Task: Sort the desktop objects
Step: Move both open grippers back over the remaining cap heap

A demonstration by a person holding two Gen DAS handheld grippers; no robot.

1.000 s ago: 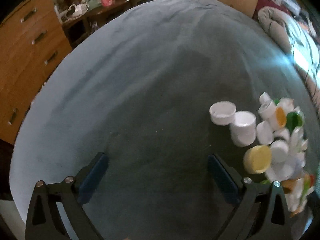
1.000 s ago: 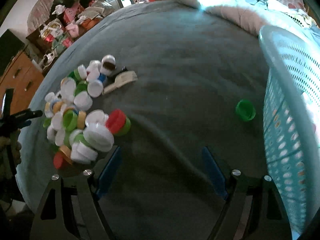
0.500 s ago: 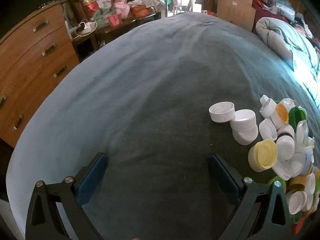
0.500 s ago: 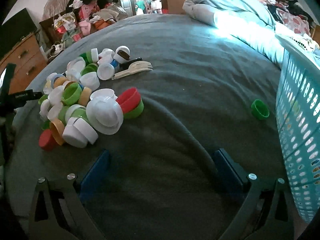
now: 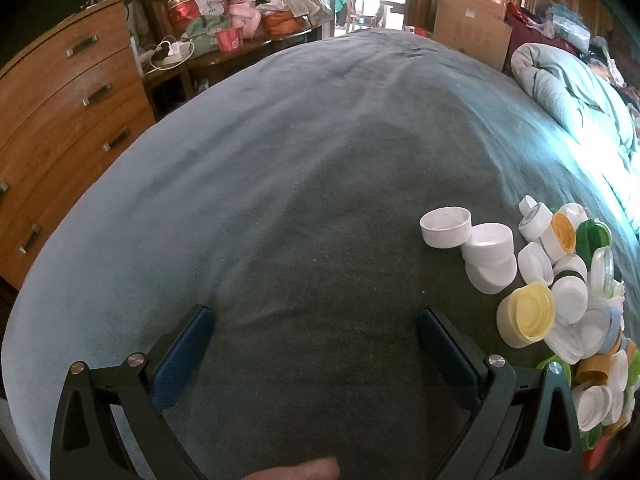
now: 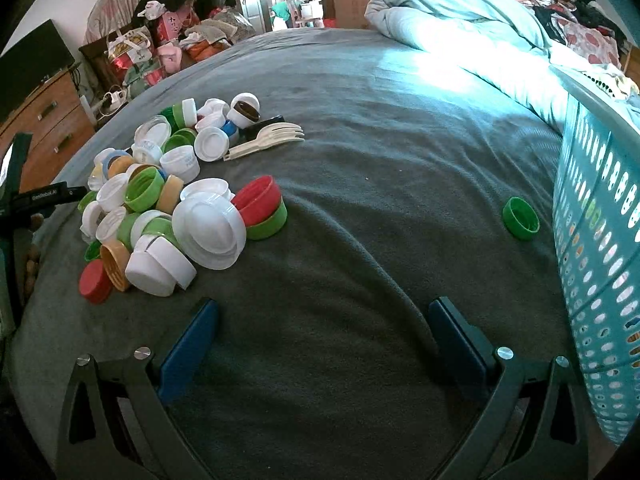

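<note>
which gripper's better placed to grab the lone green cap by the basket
Right, probably. The green cap lies apart from the pile, ahead and to the right of the open right gripper, close beside the blue basket. The left gripper is also open but its view shows only the pile's edge.

- Bed (image 6: pixel 360 92) covered by a grey-green blanket (image 5: pixel 300 200).
- Heap of bottle caps (image 6: pixel 168 200) on its left part.
- Plastic forks (image 6: pixel 268 140) at the heap's far edge.
- Lone green cap (image 6: pixel 520 218) beside a turquoise basket (image 6: pixel 600 240).
- Rolled duvet (image 6: pixel 460 20) at the far right.
</note>
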